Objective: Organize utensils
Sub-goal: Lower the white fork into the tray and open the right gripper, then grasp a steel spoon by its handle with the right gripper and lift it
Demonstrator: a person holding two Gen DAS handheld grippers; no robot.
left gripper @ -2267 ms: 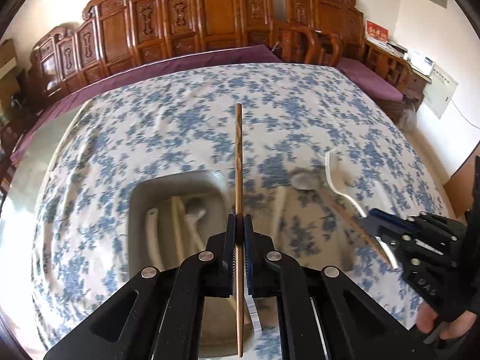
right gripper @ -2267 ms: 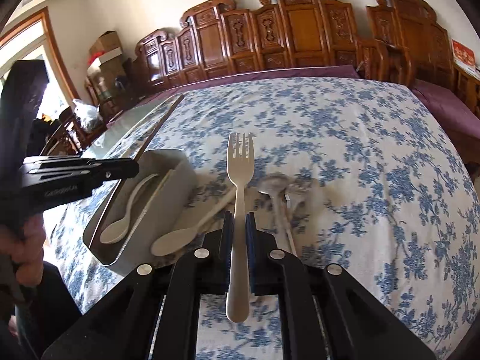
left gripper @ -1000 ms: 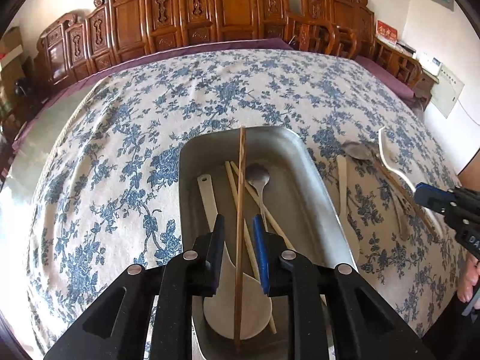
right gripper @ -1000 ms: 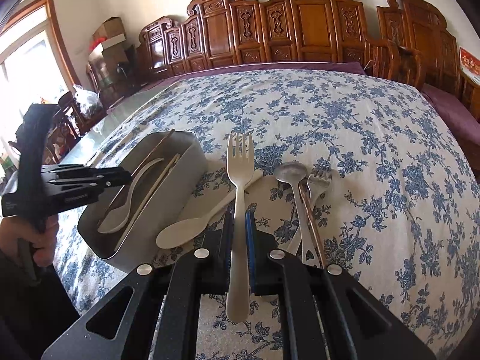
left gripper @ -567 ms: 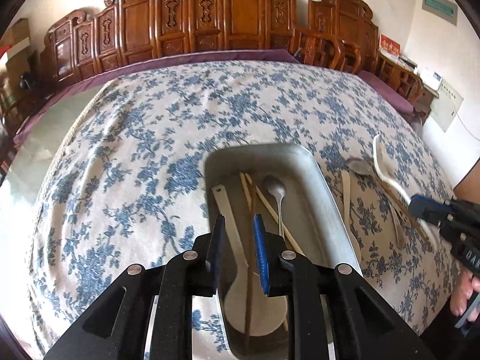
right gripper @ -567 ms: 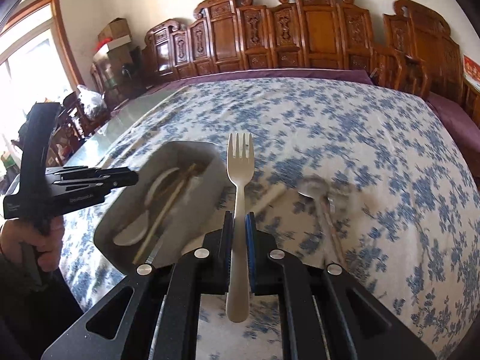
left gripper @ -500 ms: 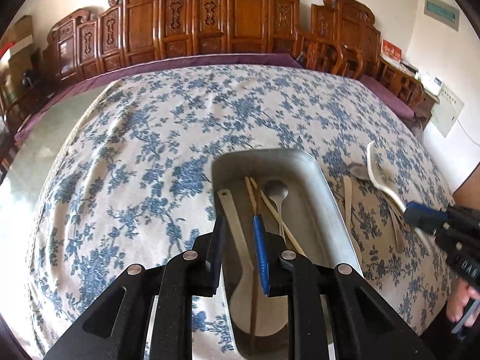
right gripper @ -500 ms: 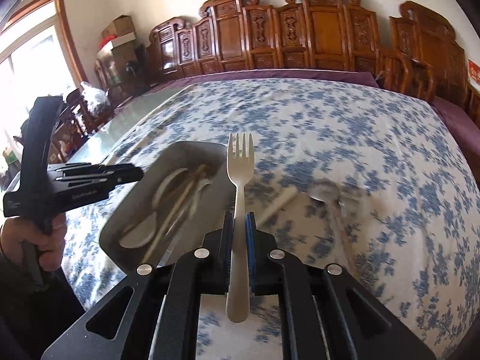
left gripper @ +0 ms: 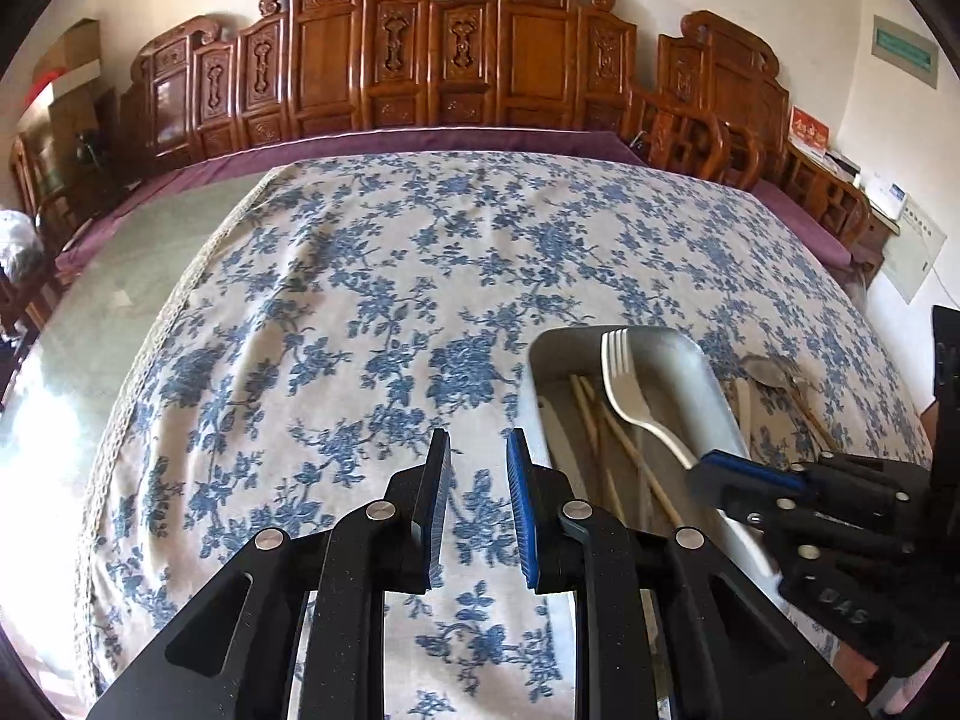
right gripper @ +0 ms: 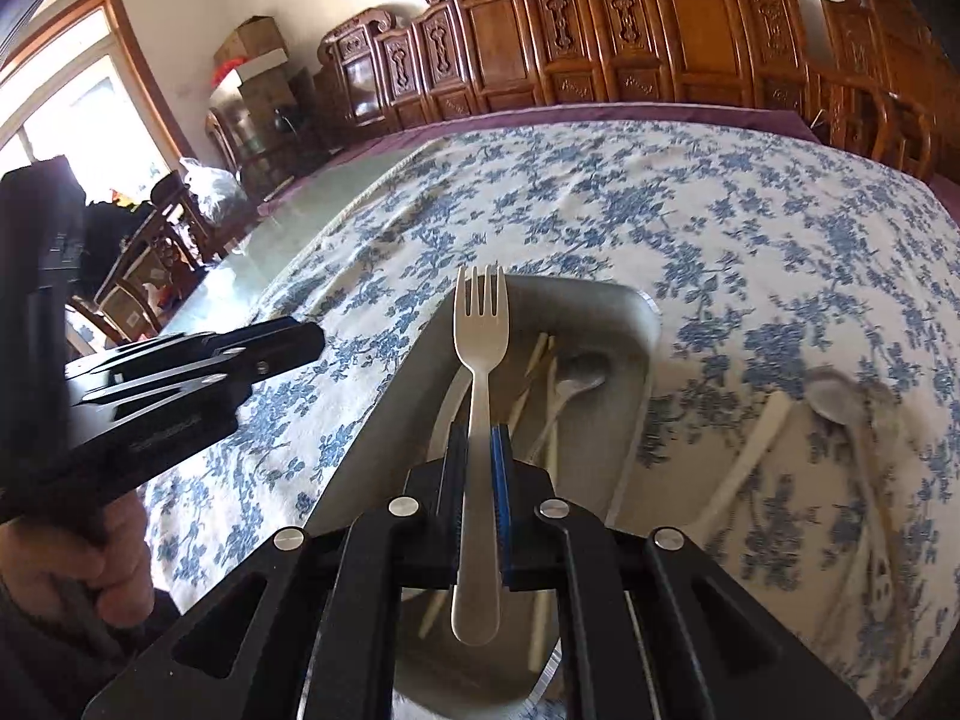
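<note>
Left wrist view: left gripper [left gripper: 477, 501] spread wide, nothing between the blue pads, hanging over the blue-flowered tablecloth [left gripper: 372, 324] on the desk. To its right, just beside the right finger, a metal tray [left gripper: 714, 390] holding chopsticks [left gripper: 606, 438] and a pale spoon handle. Further right, right gripper [left gripper: 720, 468] reaching in over the tray, clamped on a pale fork [left gripper: 630, 384] with tines pointing away. Beyond the tray's far side, a metal spoon [left gripper: 765, 369] and other loose utensils on the cloth, blurred. Carved wooden chairs [left gripper: 456, 60] lined along the far edge of the desk.

Right wrist view: right gripper [right gripper: 478, 468] closed narrowly on the fork [right gripper: 480, 354], handle end sticking back past the pads, tines forward and above the tray [right gripper: 630, 312]. Below the fork, inside the tray, chopsticks [right gripper: 534, 372], a metal spoon [right gripper: 579, 378] and a pale spoon partly hidden behind the fingers. To the right, on the cloth, a cream utensil [right gripper: 750, 450] and a metal spoon [right gripper: 834, 396] among others, smeared by blur. To the left, left gripper [right gripper: 288, 345] seen side-on above the cloth, held in a hand [right gripper: 90, 564]; jaw gap not readable from this angle.
</note>
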